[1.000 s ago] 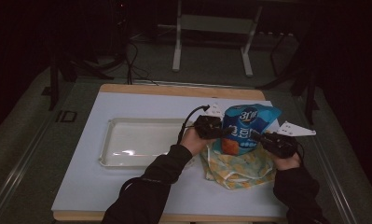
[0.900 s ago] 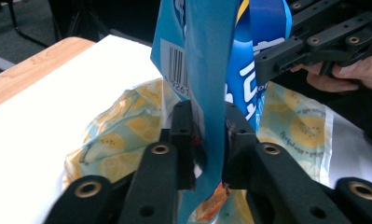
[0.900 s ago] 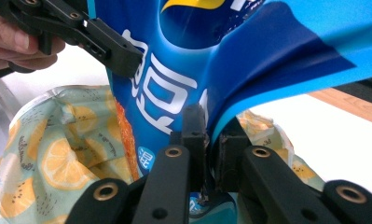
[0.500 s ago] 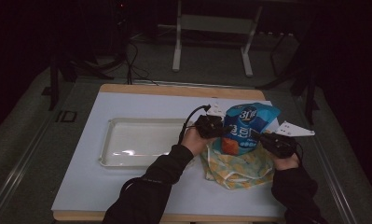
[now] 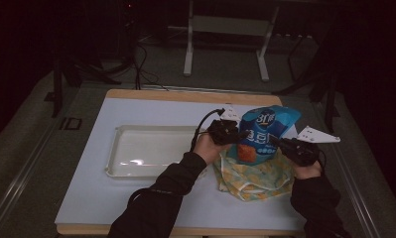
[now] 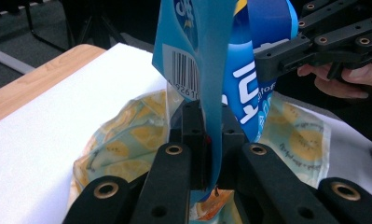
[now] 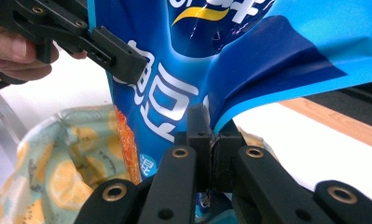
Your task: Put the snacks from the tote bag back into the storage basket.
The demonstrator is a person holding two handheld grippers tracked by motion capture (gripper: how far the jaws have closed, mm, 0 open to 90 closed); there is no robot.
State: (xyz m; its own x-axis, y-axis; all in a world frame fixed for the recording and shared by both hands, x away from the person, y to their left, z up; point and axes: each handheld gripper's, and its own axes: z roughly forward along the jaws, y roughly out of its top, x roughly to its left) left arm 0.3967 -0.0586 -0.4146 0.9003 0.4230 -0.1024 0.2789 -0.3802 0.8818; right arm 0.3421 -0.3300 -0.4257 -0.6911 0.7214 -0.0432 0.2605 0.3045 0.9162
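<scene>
**Two grippers pinch one blue bag**

I hold a blue snack bag (image 5: 263,134) up over the table (image 5: 136,198); my left gripper (image 5: 231,133) pinches its left edge and my right gripper (image 5: 284,144) pinches its right edge; both sets of jaws are closed tight on the thin plastic, with the bag squeezed flat between the pads.

The bag is shiny and bright blue, with darker blue folds; big white letters run across the front, and a white number sits in a round badge near the top; low on the front there is an orange patch; in the left gripper view the bag (image 6: 207,56) shows a white box with a black barcode on its back; in the right gripper view the bag (image 7: 183,79) has a yellow swoosh up high, and the plastic is creased where I grip it.

The bag hangs upright, right above a cloth bag (image 5: 255,176) with yellow lemon slices on pale green; the cloth bag lies crumpled on the table near the right side; the bottom of the blue bag dips toward its open top; whether they touch, I cannot tell.

A clear tray (image 5: 117,148) sits to the left, apart from both bags.
</scene>
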